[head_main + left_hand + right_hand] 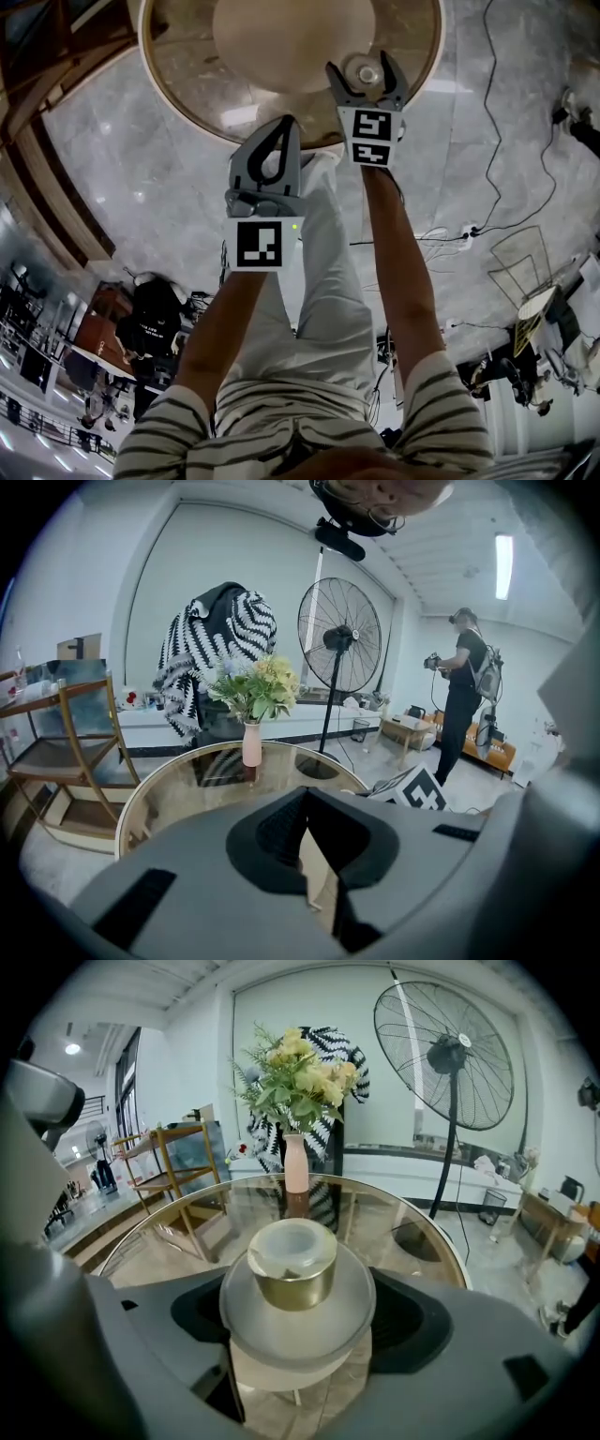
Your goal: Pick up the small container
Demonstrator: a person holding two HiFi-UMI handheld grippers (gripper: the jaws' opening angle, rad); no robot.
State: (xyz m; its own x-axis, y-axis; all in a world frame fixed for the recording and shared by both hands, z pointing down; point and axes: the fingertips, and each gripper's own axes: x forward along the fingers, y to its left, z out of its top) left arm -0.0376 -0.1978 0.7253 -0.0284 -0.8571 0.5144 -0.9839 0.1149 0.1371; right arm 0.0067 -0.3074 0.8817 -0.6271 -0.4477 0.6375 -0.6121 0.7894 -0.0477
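The small container (pixel 366 71), frosted glass with a gold band (pixel 292 1279), stands on the round glass table (pixel 187 103) near its front edge. My right gripper (pixel 366 77) reaches over the table. Its jaws are spread wide to either side of the container (pixel 305 1316), and I see no pad pressing on it. My left gripper (pixel 283 131) hangs lower and to the left, at the table's rim. Its jaws meet with nothing between them (pixel 314 855).
A pink vase of flowers (pixel 296 1162) stands farther back on the table (pixel 216 1213). A tall floor fan (pixel 445 1054), a wooden shelf (pixel 173 1162) and a chair draped with a striped garment stand beyond. A person (pixel 464 686) stands at the far right. Cables (pixel 497 141) run over the marble floor.
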